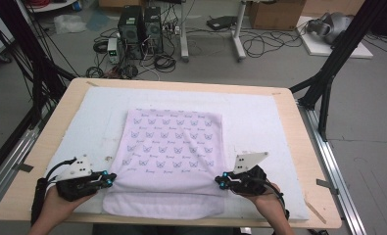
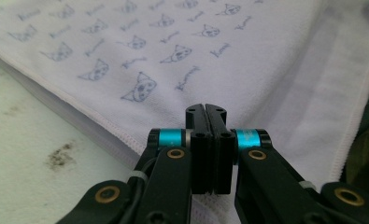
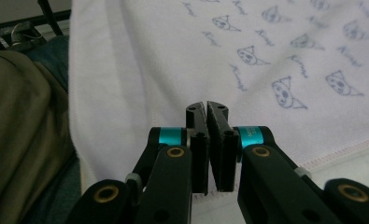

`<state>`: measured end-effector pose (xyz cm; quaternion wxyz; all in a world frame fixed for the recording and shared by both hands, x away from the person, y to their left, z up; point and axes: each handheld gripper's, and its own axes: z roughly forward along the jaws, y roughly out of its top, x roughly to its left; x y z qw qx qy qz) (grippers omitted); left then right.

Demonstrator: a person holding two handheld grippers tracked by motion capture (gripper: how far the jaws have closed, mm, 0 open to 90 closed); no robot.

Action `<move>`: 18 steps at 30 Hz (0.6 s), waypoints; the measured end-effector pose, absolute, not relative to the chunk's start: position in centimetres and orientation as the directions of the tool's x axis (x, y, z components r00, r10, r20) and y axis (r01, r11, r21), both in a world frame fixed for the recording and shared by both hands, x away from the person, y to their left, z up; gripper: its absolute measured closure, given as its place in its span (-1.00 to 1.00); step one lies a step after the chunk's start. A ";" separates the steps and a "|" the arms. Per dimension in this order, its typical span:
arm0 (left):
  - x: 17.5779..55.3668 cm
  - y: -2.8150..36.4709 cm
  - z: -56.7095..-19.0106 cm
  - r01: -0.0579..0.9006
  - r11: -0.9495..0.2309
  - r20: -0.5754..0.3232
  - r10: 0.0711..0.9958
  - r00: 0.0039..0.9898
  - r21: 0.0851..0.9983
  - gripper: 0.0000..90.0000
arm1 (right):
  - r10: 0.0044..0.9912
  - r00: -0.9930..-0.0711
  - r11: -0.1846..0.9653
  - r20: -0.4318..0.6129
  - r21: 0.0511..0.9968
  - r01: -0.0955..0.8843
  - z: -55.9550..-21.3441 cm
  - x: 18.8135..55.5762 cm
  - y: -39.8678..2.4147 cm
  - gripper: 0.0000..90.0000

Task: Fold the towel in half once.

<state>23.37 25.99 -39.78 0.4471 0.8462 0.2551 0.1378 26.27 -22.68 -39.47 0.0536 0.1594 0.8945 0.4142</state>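
The left tool (image 1: 104, 180) has its jaws pressed together on the left side edge of the towel (image 1: 174, 147), close to the worktop's near edge; the left gripper view shows the hem (image 2: 126, 135) running in under the shut jaws. The right tool (image 1: 222, 181) is clamped the same way on the towel's right side edge, and in the right gripper view the cloth passes beneath its closed jaws with the stitched hem (image 3: 331, 151) just beside them. Both grips sit level with each other, a little way up from the near end.

The towel, pale lilac with a printed cat-face pattern, lies flat on the white padded mat (image 1: 259, 122) in the middle of the wooden worktop (image 1: 299, 147), its far end pointing at the far edge. Its near end looks doubled, a plain band (image 1: 164, 205) lying along the near edge.

By this reading, the pinching of both sides is done. The fold itself, carrying the gripped edges toward the far end and smoothing the layers, appears left to do.
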 end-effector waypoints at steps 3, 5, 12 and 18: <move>22.6 26.5 -38.9 0.296 -0.457 0.007 0.553 0.833 0.839 0.96 | 0.310 -0.950 0.599 0.033 0.770 0.222 -38.4 25.4 -22.7 0.94; 22.0 26.7 -38.8 0.289 -0.464 0.014 0.546 0.838 0.837 0.96 | 0.290 -0.957 0.607 0.025 0.768 0.204 -37.9 24.6 -22.5 0.94; 21.9 26.2 -41.3 0.331 -0.512 -0.036 0.503 0.864 0.792 0.57 | 0.283 -0.958 0.647 0.051 0.727 0.230 -40.1 24.5 -22.2 0.68; 22.0 25.2 -43.1 0.342 -0.564 -0.043 0.475 0.879 0.751 0.59 | 0.262 -0.960 0.655 0.099 0.713 0.252 -42.1 24.9 -21.4 0.56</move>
